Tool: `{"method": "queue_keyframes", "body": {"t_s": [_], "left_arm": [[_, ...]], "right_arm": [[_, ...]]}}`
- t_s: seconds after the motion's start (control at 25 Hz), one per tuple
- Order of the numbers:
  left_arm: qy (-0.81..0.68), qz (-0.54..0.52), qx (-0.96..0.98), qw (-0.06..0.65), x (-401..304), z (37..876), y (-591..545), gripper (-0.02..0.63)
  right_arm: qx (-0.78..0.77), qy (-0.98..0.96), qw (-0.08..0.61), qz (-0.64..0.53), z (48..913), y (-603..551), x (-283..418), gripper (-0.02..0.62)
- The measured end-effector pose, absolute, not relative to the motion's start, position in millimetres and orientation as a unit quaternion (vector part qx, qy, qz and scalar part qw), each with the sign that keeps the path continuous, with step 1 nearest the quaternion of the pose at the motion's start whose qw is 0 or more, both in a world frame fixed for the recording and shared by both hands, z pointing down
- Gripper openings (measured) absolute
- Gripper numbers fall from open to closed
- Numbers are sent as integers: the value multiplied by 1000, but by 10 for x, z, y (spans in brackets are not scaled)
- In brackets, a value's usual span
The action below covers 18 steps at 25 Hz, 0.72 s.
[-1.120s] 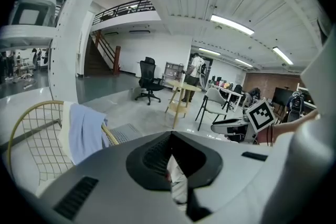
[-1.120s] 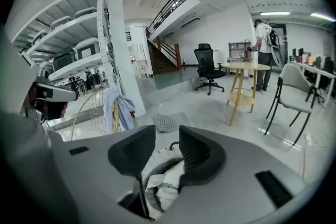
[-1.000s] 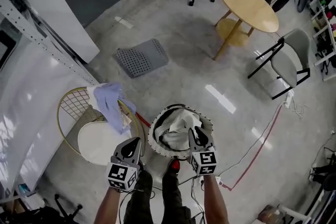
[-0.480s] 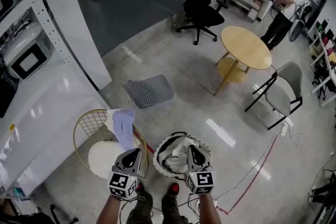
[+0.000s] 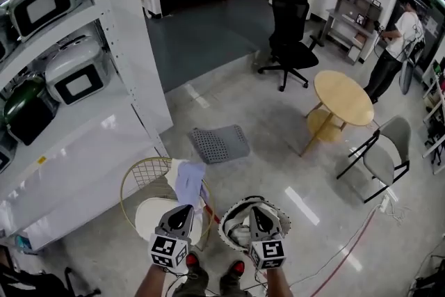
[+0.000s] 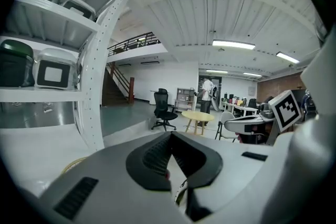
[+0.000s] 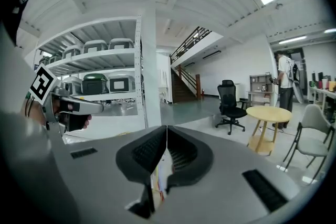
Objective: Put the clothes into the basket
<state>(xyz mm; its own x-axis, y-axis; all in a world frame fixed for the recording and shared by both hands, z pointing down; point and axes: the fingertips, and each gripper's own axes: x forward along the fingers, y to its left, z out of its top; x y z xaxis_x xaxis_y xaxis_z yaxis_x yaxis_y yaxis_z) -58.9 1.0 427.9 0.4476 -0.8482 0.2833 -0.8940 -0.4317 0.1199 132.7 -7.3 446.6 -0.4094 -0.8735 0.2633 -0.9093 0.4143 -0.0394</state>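
In the head view the left gripper point(image 5: 182, 213) and right gripper point(image 5: 259, 218) are held side by side low in front of the person, over the round woven basket point(image 5: 284, 219), which stands on the floor by the red shoes and already holds white clothes point(image 5: 240, 231). A pale lavender garment point(image 5: 189, 181) hangs over the back of the gold wire chair point(image 5: 139, 181) just left of the basket, so the task looks unfinished and that piece is probably next. In the left gripper view the jaws are clenched tip to tip with nothing between them, aimed nearly level across the room toward the round wooden table point(image 6: 198, 116). In the right gripper view the jaws likewise meet along a thin seam, empty, which fits a garment already dropped.
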Motion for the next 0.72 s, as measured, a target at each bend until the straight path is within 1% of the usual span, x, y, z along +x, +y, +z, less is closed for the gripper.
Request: {"method": "queue_keyframes", "body": {"t_s": [0.16, 0.48, 0.72], "left_arm": [[-539, 90, 828, 128, -998, 4213, 71, 1], [-574, 87, 802, 142, -1897, 4382, 109, 0], [-589, 93, 788, 154, -2492, 4593, 120, 0]], "right_arm": [[501, -854, 105, 87, 4403, -146, 801, 31], [453, -879, 117, 91, 4567, -305, -224, 31], [439, -883, 133, 94, 4780, -454, -781, 31]]}}
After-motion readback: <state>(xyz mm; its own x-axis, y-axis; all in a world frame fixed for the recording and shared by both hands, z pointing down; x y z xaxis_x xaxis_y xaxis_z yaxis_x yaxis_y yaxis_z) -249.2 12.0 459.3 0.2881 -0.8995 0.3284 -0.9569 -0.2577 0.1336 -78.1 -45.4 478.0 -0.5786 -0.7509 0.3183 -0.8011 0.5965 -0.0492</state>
